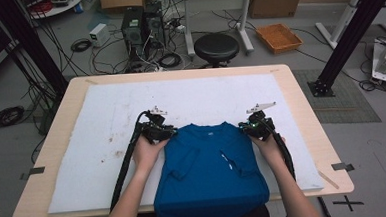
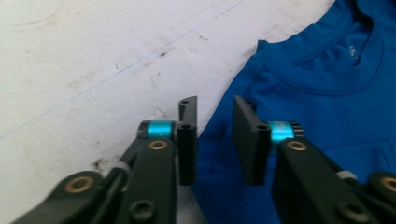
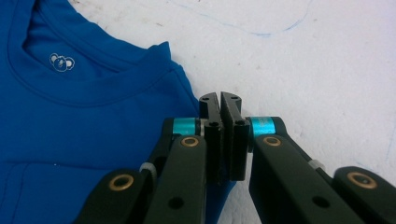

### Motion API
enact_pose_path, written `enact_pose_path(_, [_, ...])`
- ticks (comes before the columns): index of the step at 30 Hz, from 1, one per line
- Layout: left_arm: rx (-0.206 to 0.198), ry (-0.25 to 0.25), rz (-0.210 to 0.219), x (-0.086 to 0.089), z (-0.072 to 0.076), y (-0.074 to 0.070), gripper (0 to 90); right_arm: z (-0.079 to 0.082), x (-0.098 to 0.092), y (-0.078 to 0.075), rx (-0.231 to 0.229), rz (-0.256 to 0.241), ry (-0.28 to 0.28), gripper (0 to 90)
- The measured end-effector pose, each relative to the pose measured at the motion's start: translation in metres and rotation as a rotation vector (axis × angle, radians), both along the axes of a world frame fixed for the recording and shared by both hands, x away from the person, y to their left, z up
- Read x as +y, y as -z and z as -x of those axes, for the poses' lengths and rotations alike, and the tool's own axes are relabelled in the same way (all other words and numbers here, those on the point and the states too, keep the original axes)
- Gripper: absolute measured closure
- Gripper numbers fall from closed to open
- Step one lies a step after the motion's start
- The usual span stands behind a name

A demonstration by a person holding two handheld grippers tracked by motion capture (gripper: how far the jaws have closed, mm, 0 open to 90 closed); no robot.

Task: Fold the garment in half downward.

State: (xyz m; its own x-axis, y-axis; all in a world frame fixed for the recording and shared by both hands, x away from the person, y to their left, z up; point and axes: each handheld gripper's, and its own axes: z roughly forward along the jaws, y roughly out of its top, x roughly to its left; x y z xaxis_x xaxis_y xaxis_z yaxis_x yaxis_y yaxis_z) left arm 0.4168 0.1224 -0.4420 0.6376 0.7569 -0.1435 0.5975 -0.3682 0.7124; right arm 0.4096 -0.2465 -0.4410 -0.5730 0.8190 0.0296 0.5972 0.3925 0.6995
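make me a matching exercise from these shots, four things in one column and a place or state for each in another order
Things:
1. left gripper
2. right gripper
3. blue T-shirt
4. black stool

Places or states:
A. on the floor beyond the far edge of the table
B. jaws apart, at the shirt's shoulder edge
C. lying on the white mat, sleeves folded in, hem hanging over the near edge
D. jaws pressed together, at the shirt's other shoulder

Pairs: 1-B, 2-D, 3-C, 4-A

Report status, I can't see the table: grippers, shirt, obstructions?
Left gripper open at shirt shoulder. Right gripper shut on other shoulder edge. Shirt sleeves folded in. Nothing blocking.
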Motion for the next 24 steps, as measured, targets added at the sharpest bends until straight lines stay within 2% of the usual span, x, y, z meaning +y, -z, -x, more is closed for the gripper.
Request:
enact_pose_path(2, [-0.002,0.000,0.012,0.001,0.000,-0.001,77.0,0.000,-0.002,-0.001,-0.007,-0.016,0.007,88.2])
enact_pose_path(4, [-0.020,0.001,0.046,0.001,0.000,-0.003,69.6,-0.001,-0.003,-0.003,-0.012,-0.036,0.007,86.6])
enact_pose_path(6, [-0.040,0.013,0.084,0.000,-0.002,-0.005,64.0,-0.002,-0.005,-0.005,-0.032,-0.058,0.020,78.7])
enact_pose_path(7, [-0.031,0.015,0.081,-0.001,-0.004,-0.005,62.4,-0.004,-0.006,-0.006,-0.023,-0.077,0.023,74.5])
enact_pose_path(9, [-0.005,0.025,0.063,-0.007,-0.008,-0.003,58.1,-0.007,-0.004,-0.009,-0.017,-0.089,0.028,71.9])
enact_pose_path(11, [0.013,0.052,0.032,-0.014,-0.011,-0.001,56.9,-0.011,0.000,-0.010,0.000,-0.100,-0.003,68.0])
enact_pose_path(13, [-0.006,0.064,-0.004,-0.020,-0.010,0.000,56.2,-0.014,0.007,-0.009,0.011,-0.078,-0.024,67.8])
enact_pose_path(14, [-0.009,0.068,-0.008,-0.021,-0.010,0.000,56.3,-0.014,0.010,-0.008,0.009,-0.071,-0.035,67.2])
enact_pose_path(17, [-0.020,0.062,-0.026,-0.024,-0.009,0.000,57.0,-0.017,0.015,-0.001,0.044,-0.052,-0.042,66.2])
enact_pose_path(19, [-0.030,0.067,-0.046,-0.025,-0.008,-0.001,60.5,-0.017,0.018,0.001,0.050,-0.037,-0.046,66.4])
enact_pose_path(22, [-0.058,0.062,-0.078,-0.027,-0.006,-0.001,70.1,-0.016,0.019,0.001,0.047,-0.028,-0.069,75.9])
enact_pose_path(24, [-0.059,0.072,-0.071,-0.027,-0.005,0.000,76.9,-0.015,0.020,0.000,0.047,-0.016,-0.074,83.3])
